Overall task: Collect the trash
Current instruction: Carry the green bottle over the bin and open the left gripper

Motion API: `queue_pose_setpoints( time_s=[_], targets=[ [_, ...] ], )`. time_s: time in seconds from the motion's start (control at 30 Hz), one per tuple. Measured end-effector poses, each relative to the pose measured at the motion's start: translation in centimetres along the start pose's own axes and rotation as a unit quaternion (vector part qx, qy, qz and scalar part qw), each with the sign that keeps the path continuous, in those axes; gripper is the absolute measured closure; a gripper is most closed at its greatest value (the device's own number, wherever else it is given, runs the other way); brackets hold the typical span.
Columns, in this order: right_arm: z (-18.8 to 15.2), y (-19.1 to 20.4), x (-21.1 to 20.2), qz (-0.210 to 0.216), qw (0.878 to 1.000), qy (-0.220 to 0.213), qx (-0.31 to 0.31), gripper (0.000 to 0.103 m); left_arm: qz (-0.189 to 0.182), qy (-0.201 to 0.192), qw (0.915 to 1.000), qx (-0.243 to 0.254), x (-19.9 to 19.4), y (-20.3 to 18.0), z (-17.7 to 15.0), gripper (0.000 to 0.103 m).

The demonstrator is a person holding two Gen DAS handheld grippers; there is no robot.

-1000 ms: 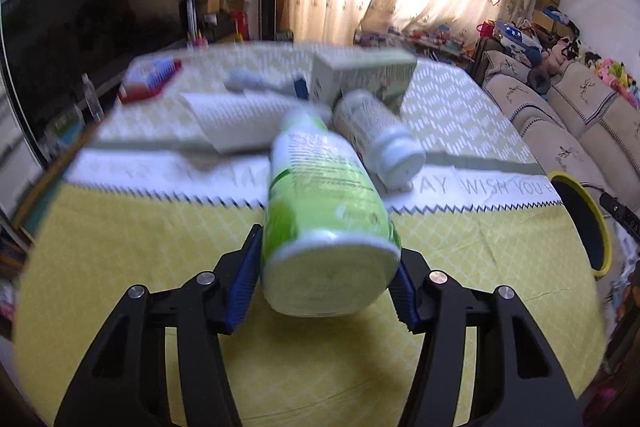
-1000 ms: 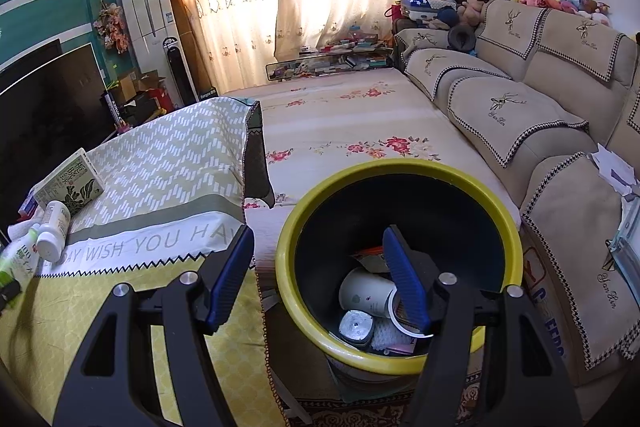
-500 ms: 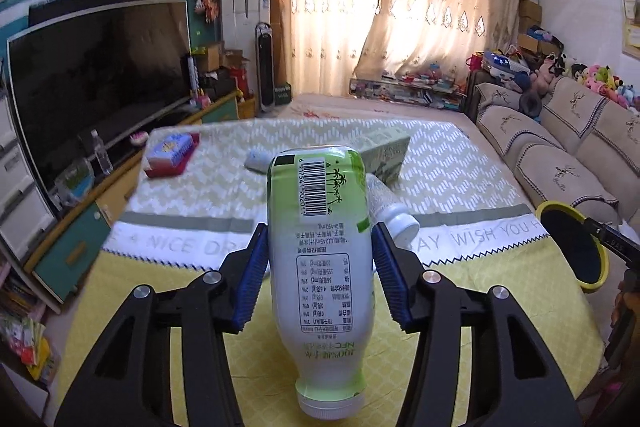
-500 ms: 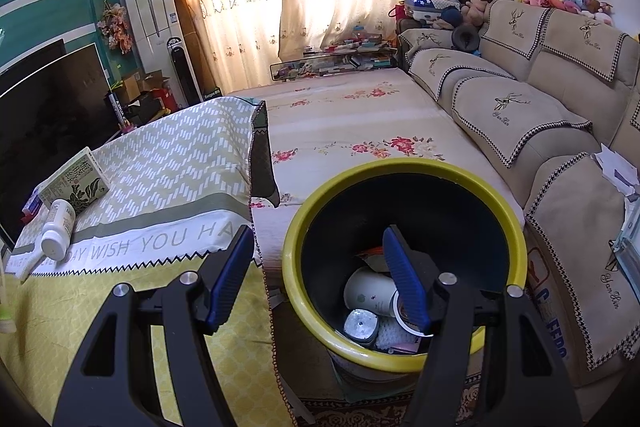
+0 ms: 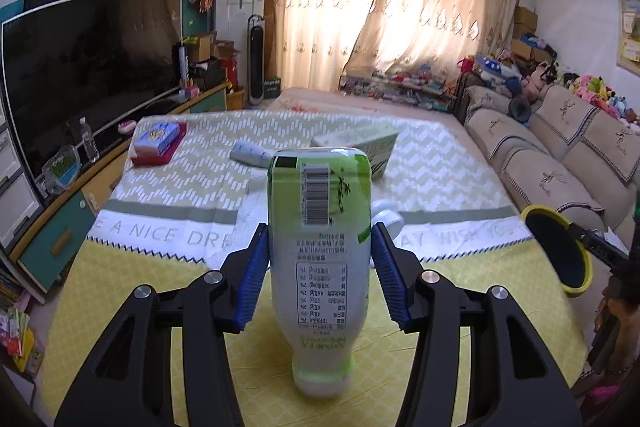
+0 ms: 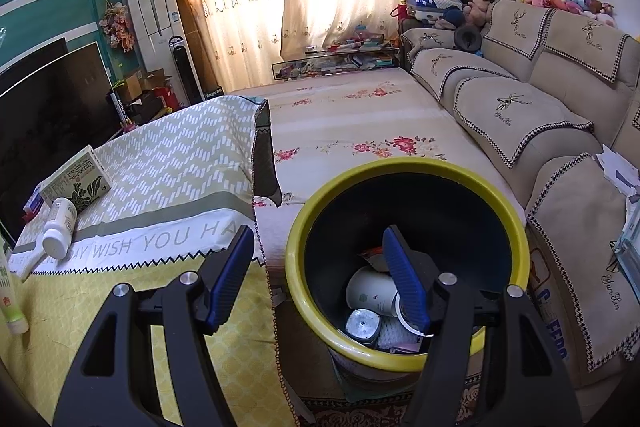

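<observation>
My left gripper (image 5: 320, 275) clamped the green bottle (image 5: 319, 251) upside down, cap toward the yellow cloth (image 5: 120, 291). My right gripper (image 6: 320, 279) hung open over the yellow-rimmed bin (image 6: 516, 223). Farther off, a white bottle (image 6: 60, 227) and box (image 6: 76, 179) lay on the table.

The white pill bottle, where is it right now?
In the right wrist view the white pill bottle lies at far left on the tablecloth, touching the green box.

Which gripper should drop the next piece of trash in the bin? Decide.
Left. The left gripper already holds the green bottle. The right gripper is empty, over the bin.
</observation>
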State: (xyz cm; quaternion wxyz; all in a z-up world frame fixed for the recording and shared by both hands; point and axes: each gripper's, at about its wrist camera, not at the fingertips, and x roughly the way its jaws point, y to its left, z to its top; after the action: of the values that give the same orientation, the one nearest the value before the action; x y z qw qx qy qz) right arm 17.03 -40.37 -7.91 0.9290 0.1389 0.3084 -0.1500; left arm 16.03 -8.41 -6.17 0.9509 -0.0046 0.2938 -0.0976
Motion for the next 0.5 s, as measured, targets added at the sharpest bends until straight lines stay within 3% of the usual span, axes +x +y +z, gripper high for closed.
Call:
queue_pose_setpoints(
  time_s=[0.5],
  targets=[
    [0.3, -2.0, -2.0, -0.016, 1.0, -0.022, 0.012, 0.039, -0.069, -0.037, 0.9961, 0.04, -1.0, -5.7, 2.1, 0.052]
  ],
)
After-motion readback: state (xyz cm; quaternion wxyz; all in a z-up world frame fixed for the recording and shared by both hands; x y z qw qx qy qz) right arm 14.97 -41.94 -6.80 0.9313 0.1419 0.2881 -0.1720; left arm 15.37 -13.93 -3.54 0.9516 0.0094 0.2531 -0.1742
